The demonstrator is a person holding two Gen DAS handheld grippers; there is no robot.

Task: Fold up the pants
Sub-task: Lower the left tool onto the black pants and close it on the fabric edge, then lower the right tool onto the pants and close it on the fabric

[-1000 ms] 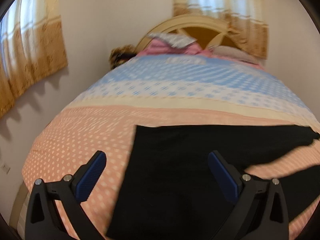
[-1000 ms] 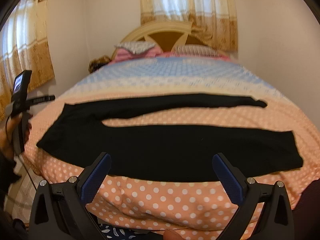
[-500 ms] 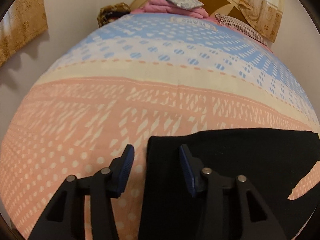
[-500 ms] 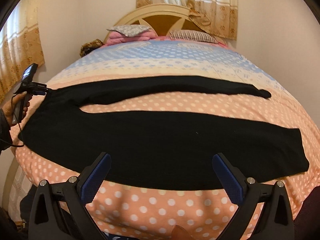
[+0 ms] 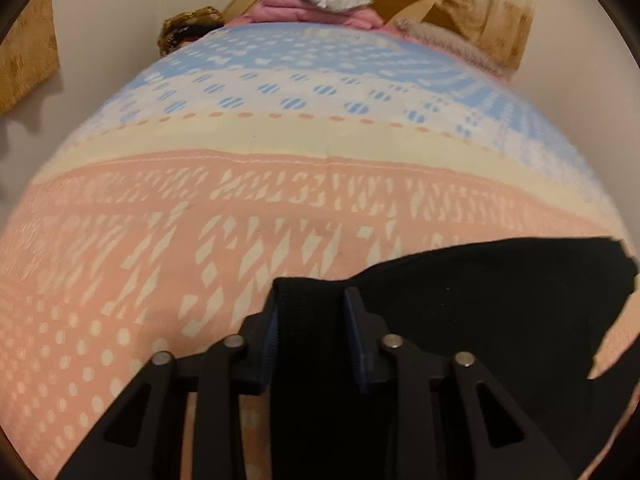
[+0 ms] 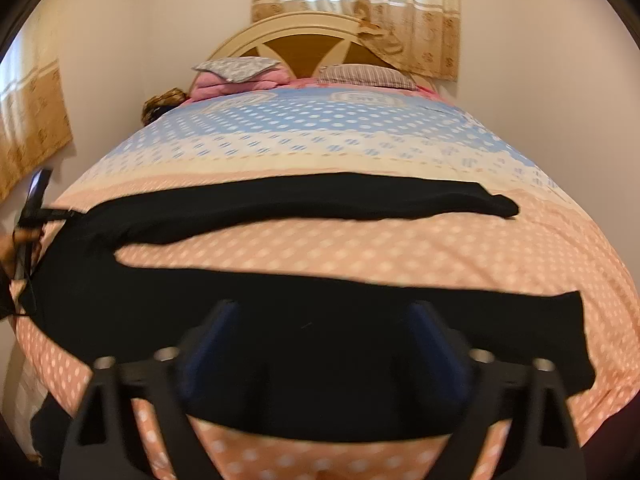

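Black pants (image 6: 304, 312) lie flat across the pink dotted bedspread (image 6: 400, 248), waist at the left, both legs stretched to the right. In the left wrist view my left gripper (image 5: 310, 316) is shut on the far corner of the pants' waistband (image 5: 308, 320), which bunches up between the blue pads. The left gripper also shows in the right wrist view (image 6: 40, 216) at the waist's far corner. My right gripper (image 6: 320, 332) is open, its fingers low over the near leg, partly closed in but not gripping.
The bedspread turns cream and blue further back (image 5: 320, 80). Pillows (image 6: 240, 68) and a wooden headboard (image 6: 304, 40) stand at the far end. Walls with curtains (image 6: 360, 12) lie behind and to the left. The bed's front edge is just below my right gripper.
My left gripper has closed onto the waistband corner and lifted the fabric a little. My right gripper has moved forward and down over the near leg, its fingers narrowing.
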